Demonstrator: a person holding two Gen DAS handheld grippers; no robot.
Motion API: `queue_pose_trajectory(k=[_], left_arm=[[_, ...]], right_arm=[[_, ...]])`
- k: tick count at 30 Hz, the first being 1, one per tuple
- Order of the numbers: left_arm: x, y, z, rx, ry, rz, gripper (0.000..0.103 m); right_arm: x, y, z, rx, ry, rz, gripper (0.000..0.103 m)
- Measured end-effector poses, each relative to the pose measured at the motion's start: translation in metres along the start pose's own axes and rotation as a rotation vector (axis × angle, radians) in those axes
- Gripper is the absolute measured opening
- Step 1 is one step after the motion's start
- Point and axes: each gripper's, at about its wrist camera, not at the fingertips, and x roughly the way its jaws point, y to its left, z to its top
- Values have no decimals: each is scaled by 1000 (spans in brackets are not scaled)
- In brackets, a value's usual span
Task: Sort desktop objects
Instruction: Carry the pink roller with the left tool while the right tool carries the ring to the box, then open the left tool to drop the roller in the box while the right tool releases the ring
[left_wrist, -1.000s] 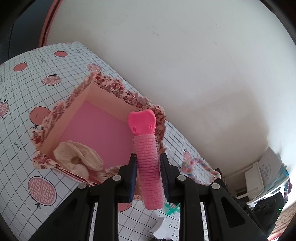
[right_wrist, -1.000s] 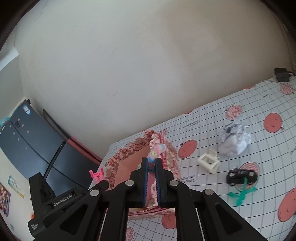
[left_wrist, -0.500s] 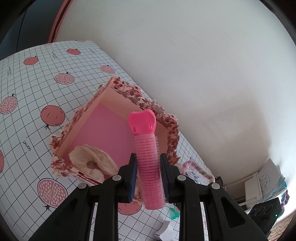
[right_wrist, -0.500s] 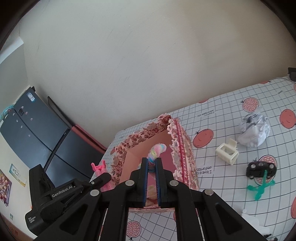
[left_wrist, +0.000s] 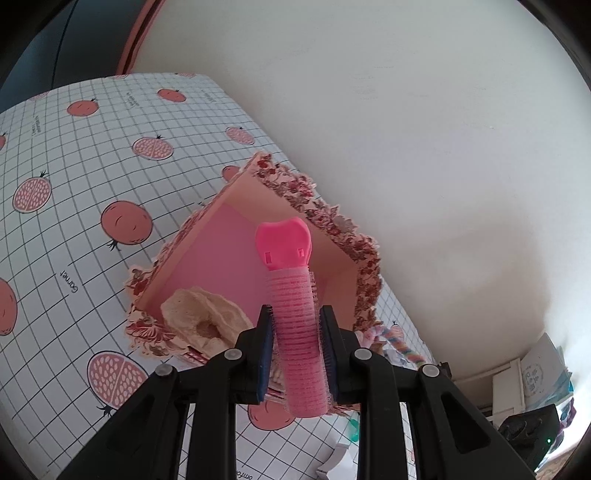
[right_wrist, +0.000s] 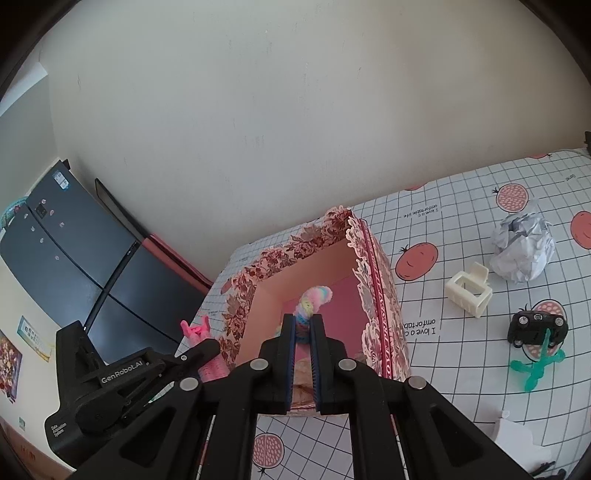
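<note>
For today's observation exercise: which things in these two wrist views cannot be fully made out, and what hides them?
- Box floor, right view: right gripper and rainbow scrunchie cover it.
- Cream scrunchie, left view: left gripper cuts it off.
- White paper, right view: cut off by the edge.

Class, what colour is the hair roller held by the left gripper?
Pink: the hair roller shows best in the left wrist view.

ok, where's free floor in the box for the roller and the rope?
The pink floor of the box is bare toward the far walls. The near corner is crowded by the cream scrunchie. Outside, bare cloth lies between the box and the white clip.
</note>
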Motion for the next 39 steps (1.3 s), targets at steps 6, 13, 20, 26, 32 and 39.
queue_pose_trajectory(k=[6, 13, 20, 26, 32, 39], left_arm=[[1, 6, 1, -30, -3, 14, 25], [4, 6, -1, -35, 6, 27, 25], [6, 7, -1, -44, 7, 41, 25], [8, 5, -1, -46, 20, 42, 46], [10, 5, -1, -45, 38, 61, 53], [12, 3, -2, -20, 49, 81, 59]], right_arm=[[5, 2, -2, -7, 16, -11, 9], [6, 3, -2, -13, 22, -16, 9], [9, 1, -4, -9, 35, -32, 12], [12, -2, -4, 8, 48, -54, 12], [12, -5, -3, 18, 56, -65, 12], [14, -5, -3, 22, 67, -73, 12]])
